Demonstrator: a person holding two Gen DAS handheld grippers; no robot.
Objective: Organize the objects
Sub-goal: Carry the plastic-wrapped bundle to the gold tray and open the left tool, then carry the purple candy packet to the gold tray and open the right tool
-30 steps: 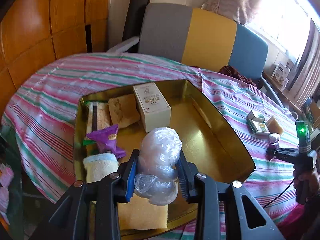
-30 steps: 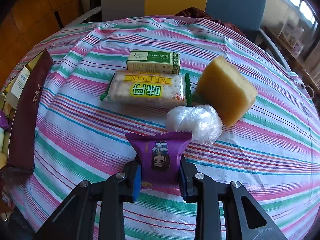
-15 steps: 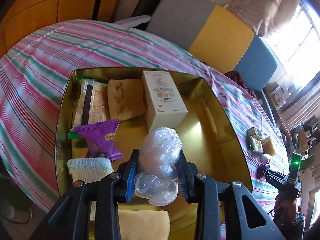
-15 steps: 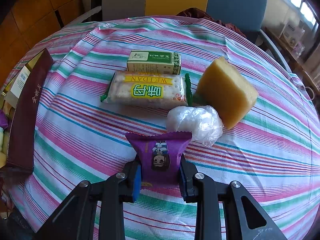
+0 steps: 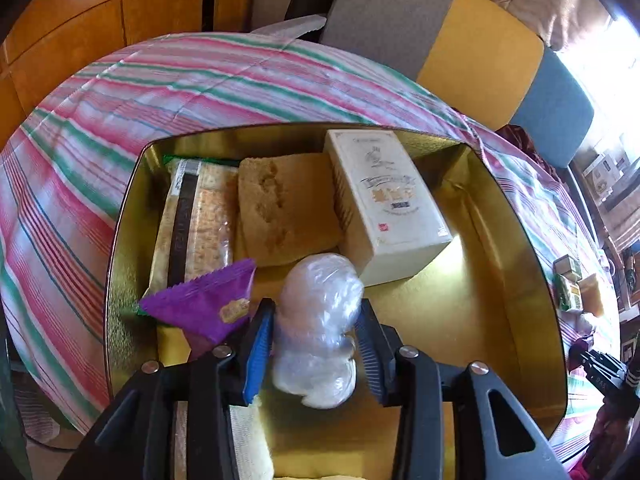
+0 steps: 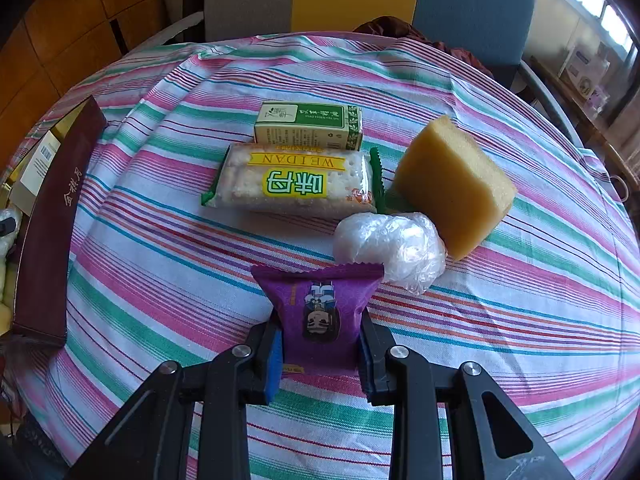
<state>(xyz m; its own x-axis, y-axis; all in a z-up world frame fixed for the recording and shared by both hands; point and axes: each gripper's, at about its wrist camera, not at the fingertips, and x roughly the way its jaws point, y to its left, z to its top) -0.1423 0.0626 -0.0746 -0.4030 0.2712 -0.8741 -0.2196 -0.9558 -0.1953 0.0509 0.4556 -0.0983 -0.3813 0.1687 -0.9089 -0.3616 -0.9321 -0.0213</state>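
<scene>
My left gripper (image 5: 316, 340) is shut on a clear plastic-wrapped bundle (image 5: 318, 320) and holds it over the gold tin tray (image 5: 516, 248). In the tray lie a cracker pack (image 5: 196, 220), a tan sponge slab (image 5: 286, 208), a white box (image 5: 386, 204) and a purple snack packet (image 5: 204, 308). My right gripper (image 6: 318, 340) is shut on another purple snack packet (image 6: 318, 308) on the striped cloth. Beyond it lie a plastic-wrapped ball (image 6: 390, 246), a yellow sponge (image 6: 454, 184), a Weidan cracker pack (image 6: 294, 184) and a green box (image 6: 308, 126).
The tray's dark red outer wall (image 6: 52, 220) stands at the left of the right wrist view. A grey, yellow and blue chair back (image 5: 460, 48) stands behind the table. A pale sponge (image 5: 248, 444) lies in the tray's near corner under my left gripper.
My left gripper has moved forward and down over the tray with the bundle; the tray's contents look closer. My right gripper and its packet have not moved.
</scene>
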